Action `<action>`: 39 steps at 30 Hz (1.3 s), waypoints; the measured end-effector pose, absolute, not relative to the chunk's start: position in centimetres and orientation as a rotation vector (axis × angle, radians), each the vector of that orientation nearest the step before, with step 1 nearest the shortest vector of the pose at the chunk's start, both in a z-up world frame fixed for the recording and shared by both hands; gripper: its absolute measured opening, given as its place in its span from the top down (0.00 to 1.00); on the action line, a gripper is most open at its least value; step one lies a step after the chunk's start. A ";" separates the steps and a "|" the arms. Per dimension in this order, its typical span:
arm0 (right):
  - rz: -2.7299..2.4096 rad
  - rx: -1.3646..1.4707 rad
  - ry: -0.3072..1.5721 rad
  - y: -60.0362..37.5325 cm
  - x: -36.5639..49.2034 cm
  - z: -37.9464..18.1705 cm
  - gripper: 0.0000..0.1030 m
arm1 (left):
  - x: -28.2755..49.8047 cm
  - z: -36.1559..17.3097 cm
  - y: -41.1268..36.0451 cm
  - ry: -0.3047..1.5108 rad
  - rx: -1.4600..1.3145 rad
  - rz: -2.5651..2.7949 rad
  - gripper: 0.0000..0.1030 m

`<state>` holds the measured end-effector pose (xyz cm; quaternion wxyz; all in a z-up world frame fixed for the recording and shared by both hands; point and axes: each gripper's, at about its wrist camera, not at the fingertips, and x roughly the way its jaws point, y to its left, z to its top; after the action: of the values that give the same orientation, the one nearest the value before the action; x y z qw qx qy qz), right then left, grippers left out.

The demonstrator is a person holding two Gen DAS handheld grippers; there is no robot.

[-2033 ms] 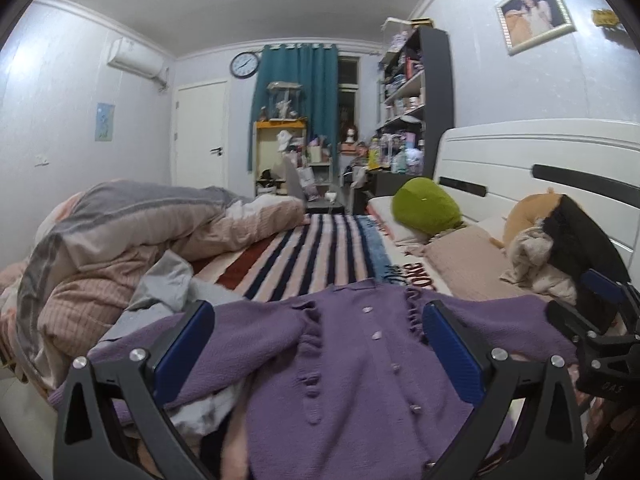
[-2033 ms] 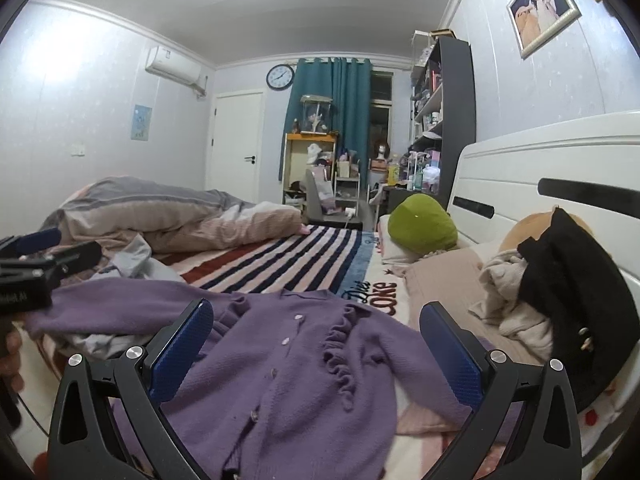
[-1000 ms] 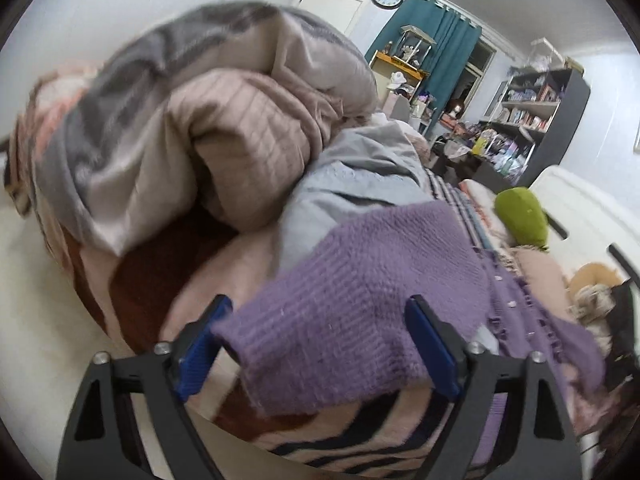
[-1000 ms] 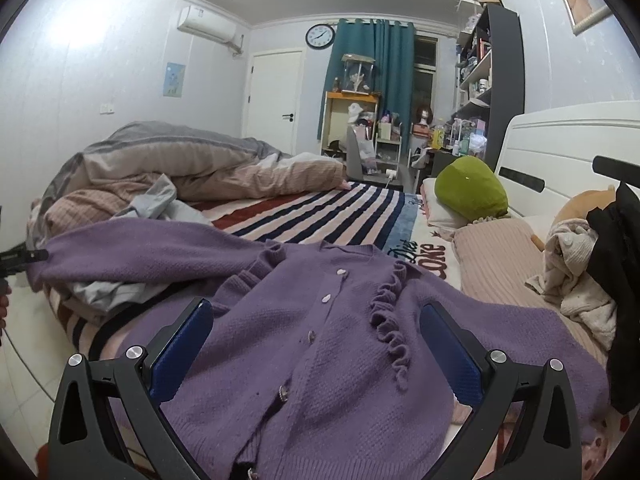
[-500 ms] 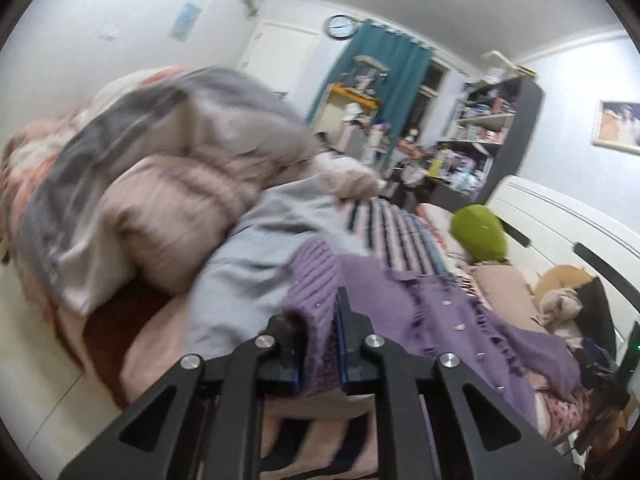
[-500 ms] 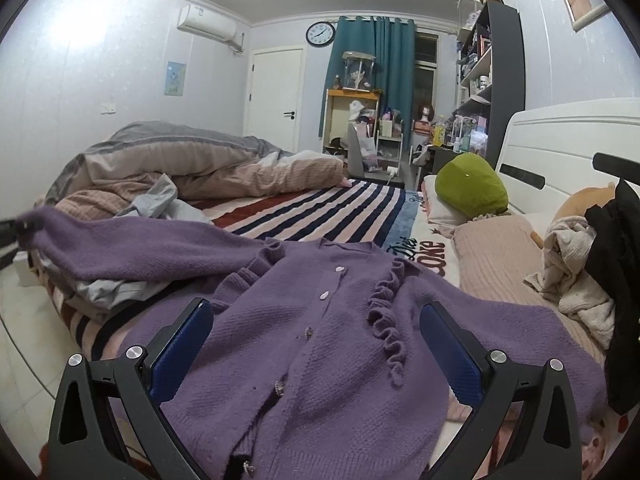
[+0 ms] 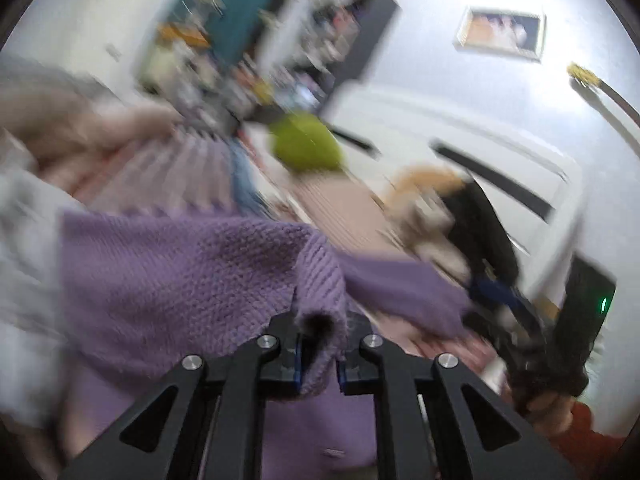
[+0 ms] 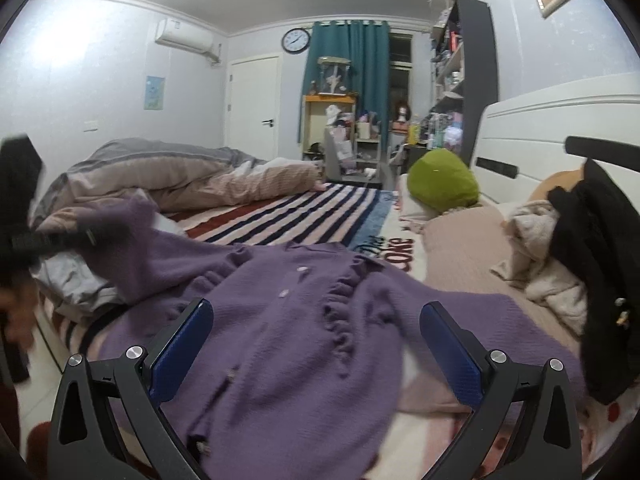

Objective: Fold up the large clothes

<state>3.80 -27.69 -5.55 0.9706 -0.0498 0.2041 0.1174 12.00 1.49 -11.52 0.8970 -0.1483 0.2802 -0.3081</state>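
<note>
While the left wrist view is smeared by blur, it shows the left gripper (image 7: 318, 354) clenched on the ribbed cuff of the purple knitted cardigan's sleeve (image 7: 320, 280), the knit bunched between the pads, with the sleeve stretching away over the bed. The right gripper (image 7: 520, 320) shows at the right edge, too blurred to read there.

In the right wrist view the purple knitted cardigan (image 8: 304, 320) lies spread face up on the striped bedspread (image 8: 312, 212), buttoned, its ruffled front toward the camera. The right gripper (image 8: 316, 332) hovers above its lower body with jaws wide apart, grasping nothing. At the far left the left gripper (image 8: 48, 240) holds the sleeve lifted off the bed.

The fold looks barely begun: one sleeve is taken up, and I judge both sleeves and the body are yet to be folded.
</note>
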 end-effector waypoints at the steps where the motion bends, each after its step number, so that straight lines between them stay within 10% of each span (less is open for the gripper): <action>1: 0.228 -0.093 0.415 -28.3 3.7 -5.5 0.00 | 12.6 -13.0 -0.5 0.638 -0.302 -0.670 0.90; 9: 0.178 -0.050 0.465 -32.7 2.8 -6.8 0.00 | 11.2 -15.8 -3.5 0.724 -0.209 -0.682 0.45; 25: 0.523 -0.130 0.846 -23.1 10.2 -17.1 0.18 | 11.2 -11.9 9.6 0.587 -0.118 -0.200 0.26; 28: 0.587 -0.155 0.911 -21.2 11.9 -18.7 0.39 | 11.4 -12.5 10.8 0.590 -0.113 -0.162 0.25; 31: 0.599 -0.179 0.923 -20.6 12.1 -19.2 0.88 | 11.4 -13.1 11.5 0.595 -0.119 -0.135 0.21; 39: 0.485 -0.053 0.761 -24.9 11.6 -14.6 0.94 | 11.5 -13.3 11.2 0.595 -0.106 -0.087 0.17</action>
<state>11.57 -24.85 -14.60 0.8996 -0.0255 0.3676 0.2342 11.54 11.19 -13.26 0.9537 -0.0521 0.2931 -0.0426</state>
